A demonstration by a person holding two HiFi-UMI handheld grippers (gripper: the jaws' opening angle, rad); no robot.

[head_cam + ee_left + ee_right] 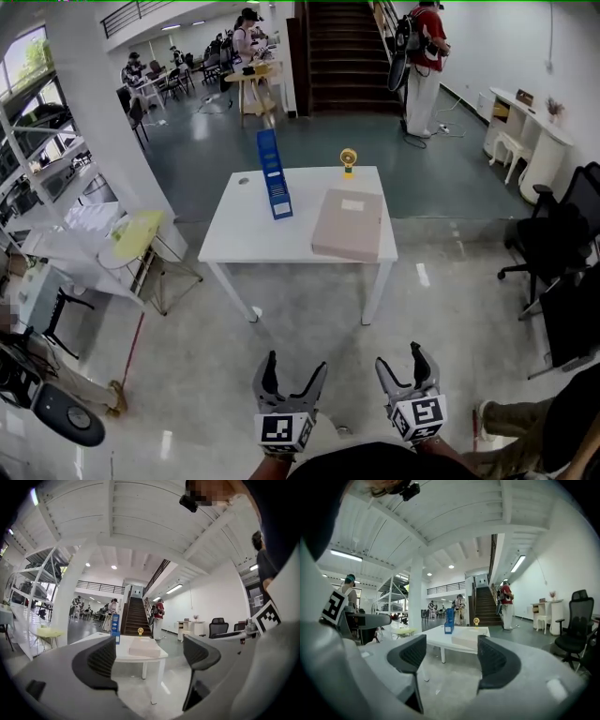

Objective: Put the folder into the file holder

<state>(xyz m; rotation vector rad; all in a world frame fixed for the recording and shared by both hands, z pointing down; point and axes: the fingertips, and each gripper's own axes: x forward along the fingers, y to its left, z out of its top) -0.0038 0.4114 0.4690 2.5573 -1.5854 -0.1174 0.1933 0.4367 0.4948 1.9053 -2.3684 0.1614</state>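
Observation:
A beige folder (349,223) lies flat on the right half of a white table (253,239). A blue file holder (274,174) stands upright on the table's far left part. Both grippers hang well short of the table, over the floor. My left gripper (295,374) is open with nothing between its jaws. My right gripper (403,361) is open and empty too. The left gripper view shows the folder (144,647) and the file holder (115,626) far ahead between its jaws. In the right gripper view the folder (468,638) and holder (449,620) sit far off too.
A small yellow fan (348,160) stands at the table's far edge. A black office chair (560,246) is at the right, a shelf rack (56,225) and yellow stool (137,234) at the left. A person (424,66) stands by the stairs beyond.

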